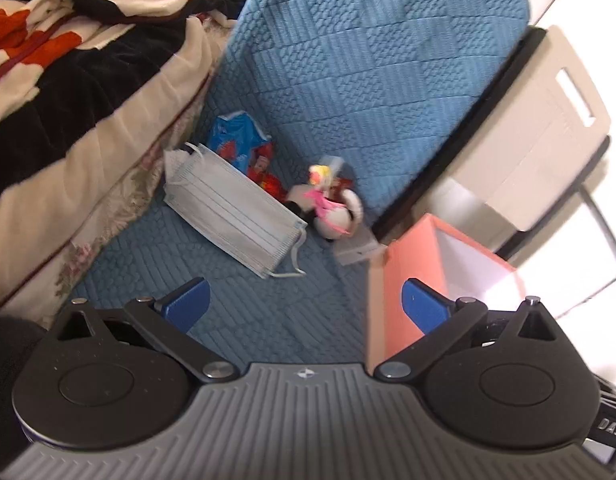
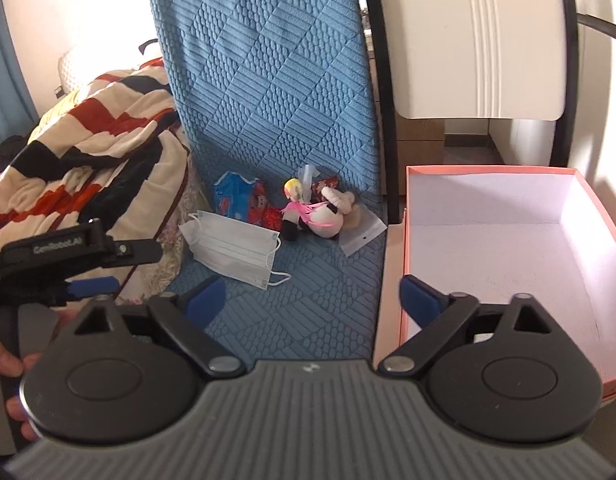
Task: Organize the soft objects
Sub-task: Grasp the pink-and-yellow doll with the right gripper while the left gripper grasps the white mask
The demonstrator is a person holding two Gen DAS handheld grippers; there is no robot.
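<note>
Both your left gripper (image 1: 306, 306) and right gripper (image 2: 314, 302) gape wide and empty short of the mask (image 2: 233, 249), which lies flat on the blue cover (image 2: 268, 80) left of the box (image 2: 508, 240); pinching low may snag cover instead.

The seat cover (image 2: 276, 92) is blue with bumpy squares. The mask (image 2: 234, 249) is pale grey-white. At its two o'clock sits a doll (image 2: 308, 212) in pink, white and black. The box (image 2: 412, 208) is orange-pink, white inside. The blanket (image 2: 92, 136) has red, black and cream stripes.
</note>
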